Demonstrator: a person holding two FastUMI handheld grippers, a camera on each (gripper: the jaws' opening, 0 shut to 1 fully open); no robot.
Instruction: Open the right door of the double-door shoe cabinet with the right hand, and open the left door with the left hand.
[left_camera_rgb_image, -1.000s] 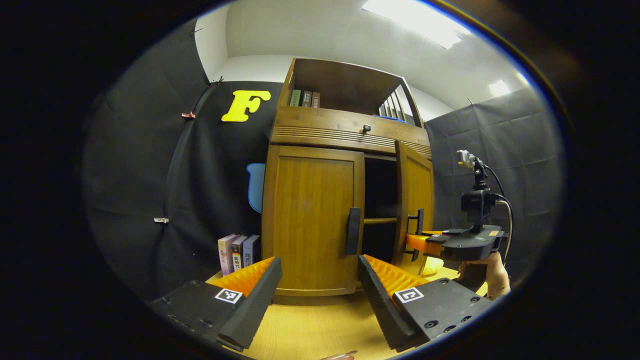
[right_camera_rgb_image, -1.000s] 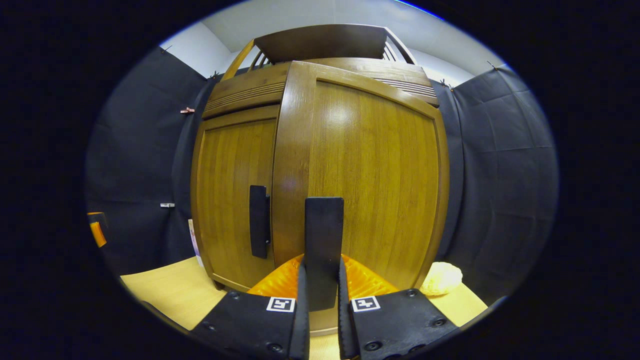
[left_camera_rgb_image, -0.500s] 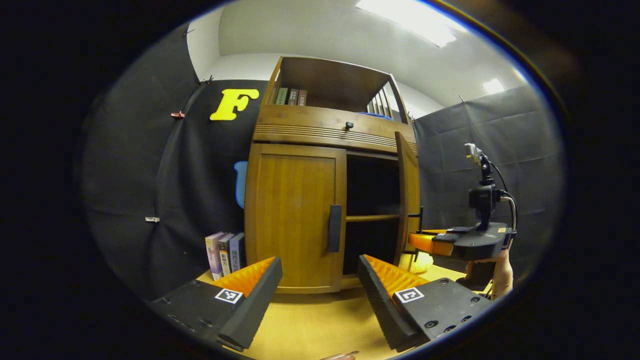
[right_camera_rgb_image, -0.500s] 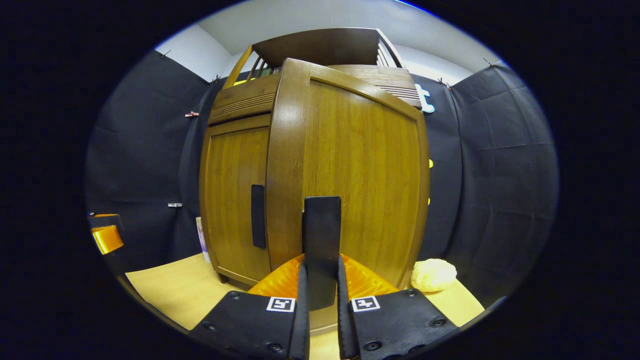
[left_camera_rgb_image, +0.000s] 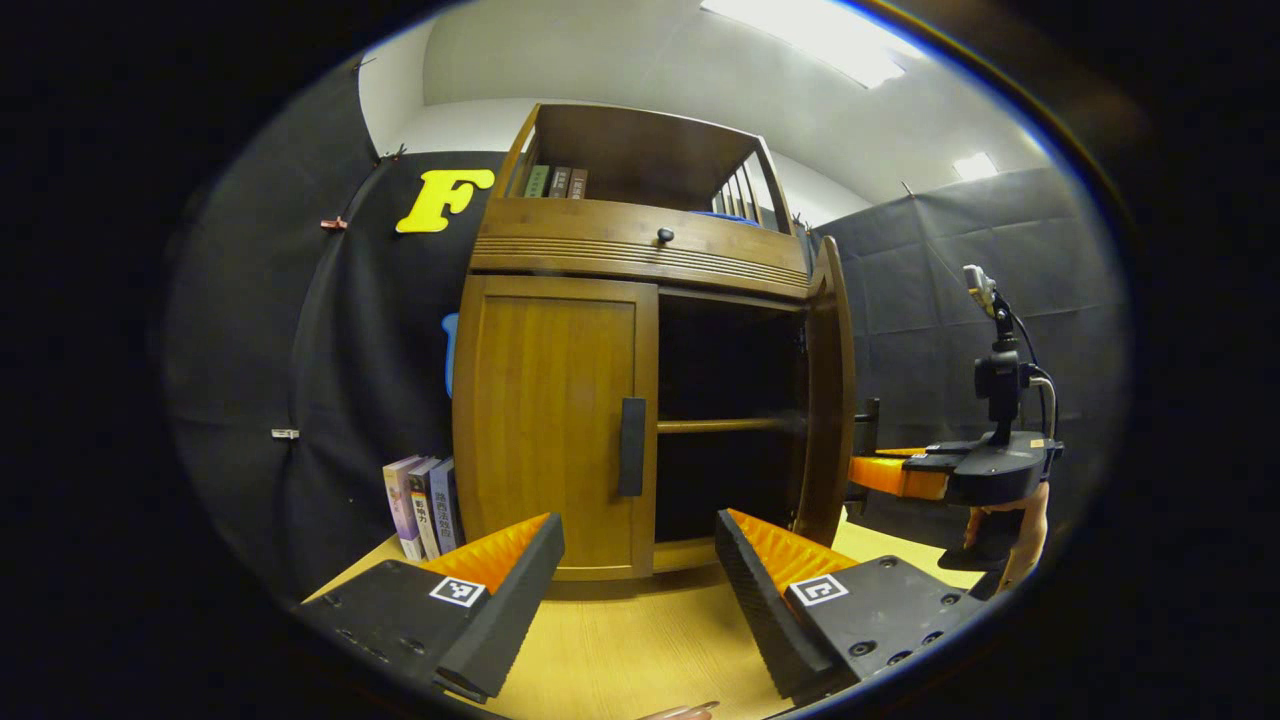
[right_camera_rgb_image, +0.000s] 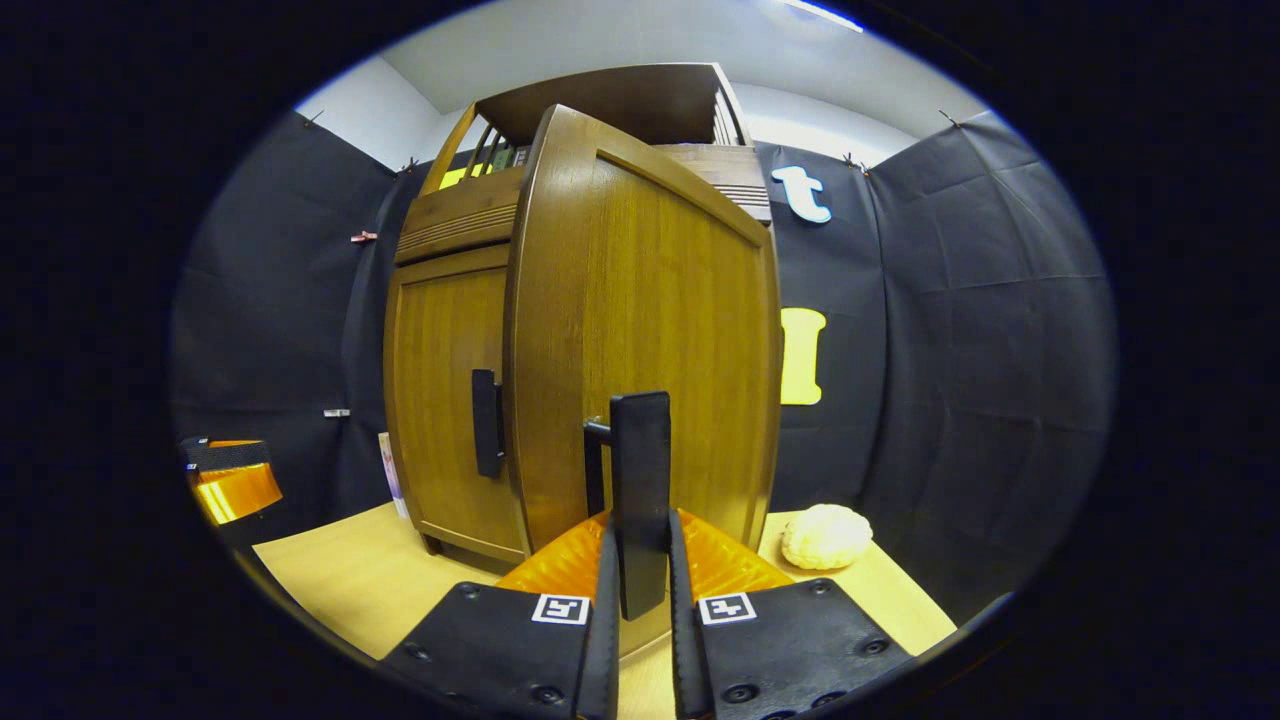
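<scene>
Right door (right_camera_rgb_image: 640, 320) swung wider than a second ago, right gripper (right_camera_rgb_image: 638, 560) clamped on its handle (right_camera_rgb_image: 640, 490), left gripper (left_camera_rgb_image: 640, 590) spread wide before closed left door (left_camera_rgb_image: 545, 420), books (left_camera_rgb_image: 420, 505) beside shoe cabinet (left_camera_rgb_image: 640, 250), pale lump (right_camera_rgb_image: 825, 535) behind.

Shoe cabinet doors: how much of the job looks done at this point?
The right door stands swung wide, showing the shelf inside. The right gripper is shut on its handle. The left door is closed, its handle untouched, with the left gripper open and short of it. That door remains.
</scene>
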